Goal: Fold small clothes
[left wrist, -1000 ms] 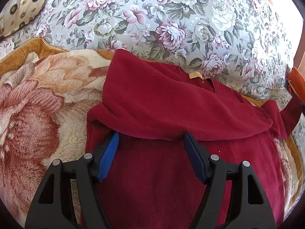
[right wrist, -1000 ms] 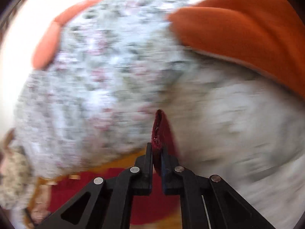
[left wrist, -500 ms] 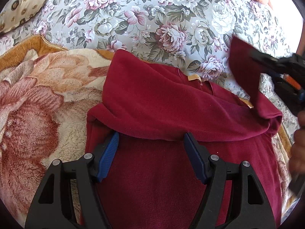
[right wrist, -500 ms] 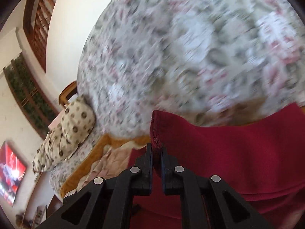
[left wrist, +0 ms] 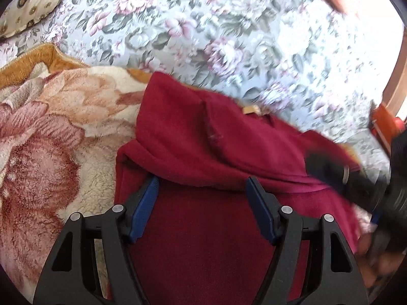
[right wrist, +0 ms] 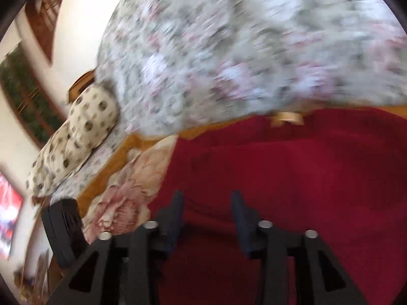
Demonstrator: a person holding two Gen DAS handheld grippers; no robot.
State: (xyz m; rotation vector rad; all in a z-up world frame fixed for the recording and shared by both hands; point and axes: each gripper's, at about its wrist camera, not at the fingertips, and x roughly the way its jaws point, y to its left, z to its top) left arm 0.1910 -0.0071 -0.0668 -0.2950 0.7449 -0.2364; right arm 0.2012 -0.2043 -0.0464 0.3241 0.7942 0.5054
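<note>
**Sleeve laid over, both jaws open**

I see the floral bedspread (left wrist: 229,38) filling the far field, with the fleece blanket (left wrist: 51,139) on it. The red top (left wrist: 203,241) lies on the blanket, its sleeve (left wrist: 254,150) folded across the body. My left gripper (left wrist: 202,203) rests wide open at the fold edge, holding nothing. My right gripper (right wrist: 207,218) has just been opening; its jaws hold nothing.

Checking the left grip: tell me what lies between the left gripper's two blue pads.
In the left wrist view, only the dark red garment lies flat between the left gripper pads, which stand apart, pinching nothing.
</note>
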